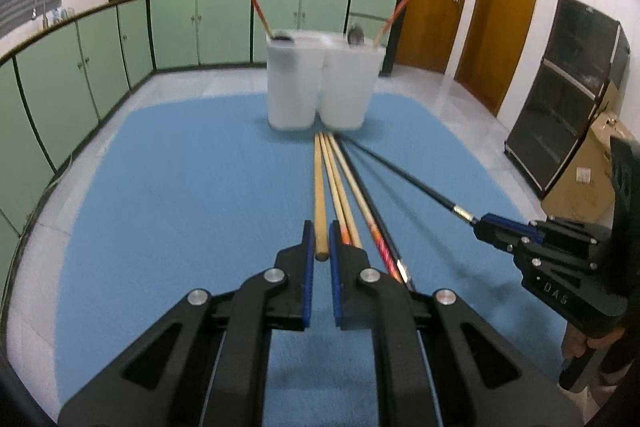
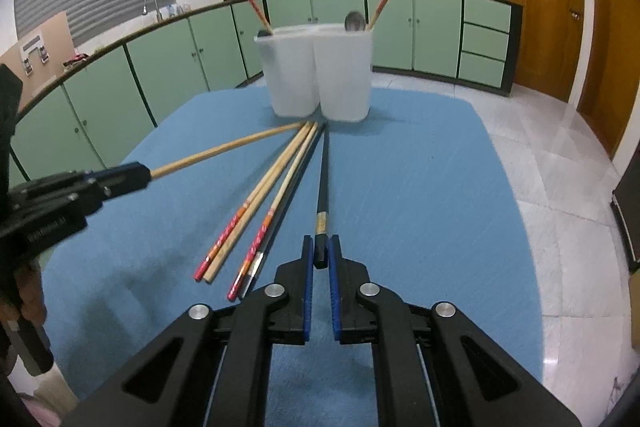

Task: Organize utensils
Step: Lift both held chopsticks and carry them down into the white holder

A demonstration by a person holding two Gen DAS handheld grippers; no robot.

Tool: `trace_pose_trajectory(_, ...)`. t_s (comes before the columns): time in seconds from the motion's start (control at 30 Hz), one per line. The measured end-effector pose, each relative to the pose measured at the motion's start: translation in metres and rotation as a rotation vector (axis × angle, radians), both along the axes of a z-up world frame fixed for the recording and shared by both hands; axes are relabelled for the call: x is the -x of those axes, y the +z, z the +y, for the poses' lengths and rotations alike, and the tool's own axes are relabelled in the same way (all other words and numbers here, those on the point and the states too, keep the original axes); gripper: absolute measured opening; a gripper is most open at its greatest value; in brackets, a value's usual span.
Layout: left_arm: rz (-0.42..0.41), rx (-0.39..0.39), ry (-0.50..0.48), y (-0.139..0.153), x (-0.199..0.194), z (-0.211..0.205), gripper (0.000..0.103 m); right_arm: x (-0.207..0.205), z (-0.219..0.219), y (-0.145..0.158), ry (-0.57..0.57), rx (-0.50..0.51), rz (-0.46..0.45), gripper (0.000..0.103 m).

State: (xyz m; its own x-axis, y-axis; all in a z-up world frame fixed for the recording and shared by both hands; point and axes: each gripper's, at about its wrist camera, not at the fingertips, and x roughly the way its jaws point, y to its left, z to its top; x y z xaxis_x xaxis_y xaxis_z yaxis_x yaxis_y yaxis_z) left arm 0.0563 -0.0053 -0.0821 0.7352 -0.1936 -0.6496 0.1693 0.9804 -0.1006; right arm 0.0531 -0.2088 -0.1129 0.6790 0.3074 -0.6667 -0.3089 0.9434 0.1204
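In the left wrist view, the left gripper point(image 1: 320, 243) had clamped a plain wooden chopstick point(image 1: 319, 187) near the blue mat's point(image 1: 160, 187) middle. In the right wrist view, the right gripper point(image 2: 319, 251) pinched a black chopstick point(image 2: 323, 183). The pick-up step looked to be in hand; next, each likely needs tipping into the white containers point(image 2: 316, 75) at the mat's far edge.

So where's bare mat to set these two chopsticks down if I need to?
Bare blue mat lies wide right of the black chopstick, and left of the plain wooden chopstick. It is crowded in the middle, where loose chopsticks fan toward the two white containers.
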Motion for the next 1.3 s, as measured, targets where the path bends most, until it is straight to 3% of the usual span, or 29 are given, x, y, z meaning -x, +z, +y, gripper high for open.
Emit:
trace_pose_trajectory(0.33, -0.138, 0.007, 0.010, 0.055, -0.003, 0.001, 0.006, -0.002, -0.016, 0.057, -0.006, -0.015, -0.109, 0.007)
trace_pose_trajectory(0.73, -0.230, 0.021, 0.005, 0.098, -0.020, 0.001, 0.006, -0.026, -0.024, 0.132, 0.037, -0.079, -0.213, 0.006)
trace_pose_trajectory(1.3, -0.302, 0.033, -0.018, 0.137, -0.038, 0.007, 0.006, -0.051, -0.014, 0.172, 0.146, -0.088, -0.239, 0.006)
